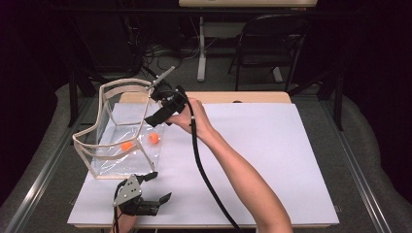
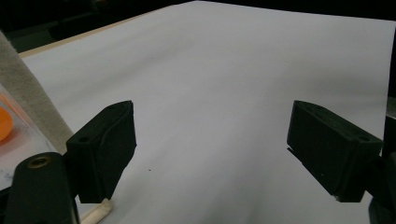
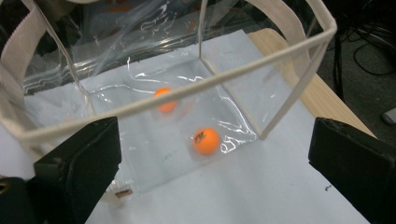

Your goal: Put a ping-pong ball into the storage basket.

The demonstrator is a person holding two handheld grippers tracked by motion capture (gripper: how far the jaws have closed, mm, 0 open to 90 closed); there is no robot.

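Observation:
A clear plastic bag (image 1: pixel 114 121) with a cream-trimmed rim stands open at the left of the white sheet. Two orange balls (image 1: pixel 127 145) (image 1: pixel 154 138) lie on its bottom. My right gripper (image 1: pixel 156 104) hangs open at the bag's near right rim, nothing between its jaws. In the right gripper view the cream rim (image 3: pixel 187 91) runs across in front of the jaws, with one ball (image 3: pixel 206 140) near and the other ball (image 3: pixel 165 100) farther in. My left gripper (image 1: pixel 159 187) stands open and empty just in front of the bag, over bare sheet (image 2: pixel 233 84).
The white sheet (image 1: pixel 262 145) covers most of the wooden table, whose far edge (image 1: pixel 243 97) shows behind it. A folding chair (image 1: pixel 272 39) and a table leg (image 1: pixel 201 48) stand beyond. The bag's trim (image 2: pixel 28 93) and a ball (image 2: pixel 3 126) edge the left gripper view.

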